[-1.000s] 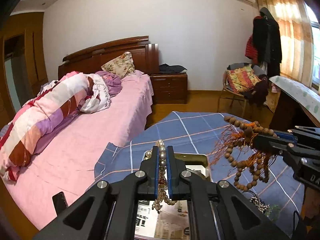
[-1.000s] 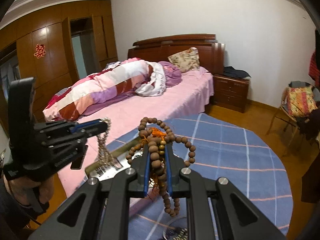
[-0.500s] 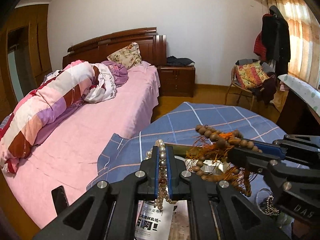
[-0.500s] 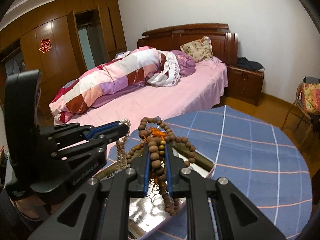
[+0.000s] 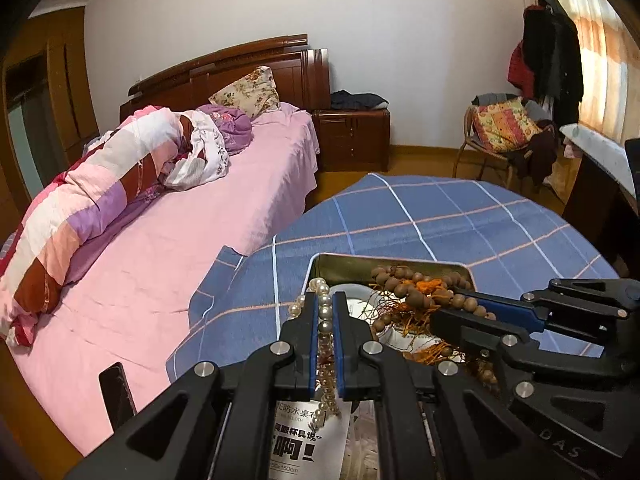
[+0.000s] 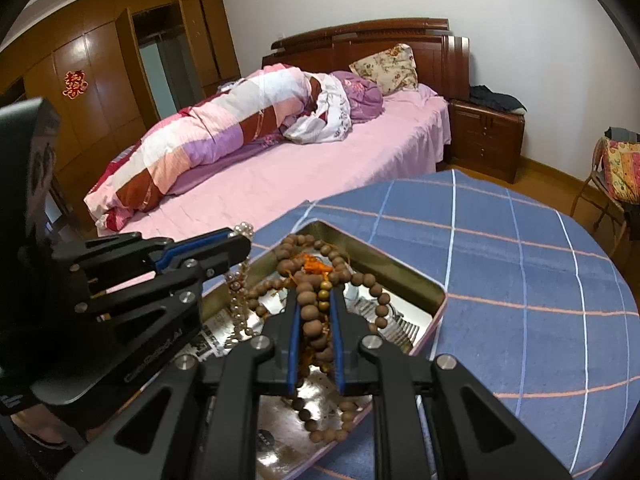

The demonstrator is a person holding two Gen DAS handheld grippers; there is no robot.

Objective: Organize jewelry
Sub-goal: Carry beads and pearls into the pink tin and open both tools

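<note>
My left gripper (image 5: 325,306) is shut on a pearl necklace (image 5: 326,344) that hangs into a shiny metal tin (image 5: 384,266) on the blue checked tablecloth. My right gripper (image 6: 314,300) is shut on a string of brown wooden beads with an orange tassel (image 6: 310,312), and the beads drape down into the same tin (image 6: 416,280). In the left wrist view the right gripper (image 5: 452,308) comes in from the right over the tin with the wooden beads (image 5: 416,294). In the right wrist view the left gripper (image 6: 240,246) holds the pearls (image 6: 238,300) at the tin's left side.
The round table with the blue cloth (image 5: 440,220) stands beside a bed with a pink sheet (image 5: 168,264) on the left. A printed paper (image 5: 308,436) lies in the tin's near part. A chair with cushions (image 5: 504,132) and a desk (image 5: 600,168) stand at the right.
Both grippers have come down and closer together over the tin. The wooden beads and the pearls now hang into it, where before they hung above the table.
</note>
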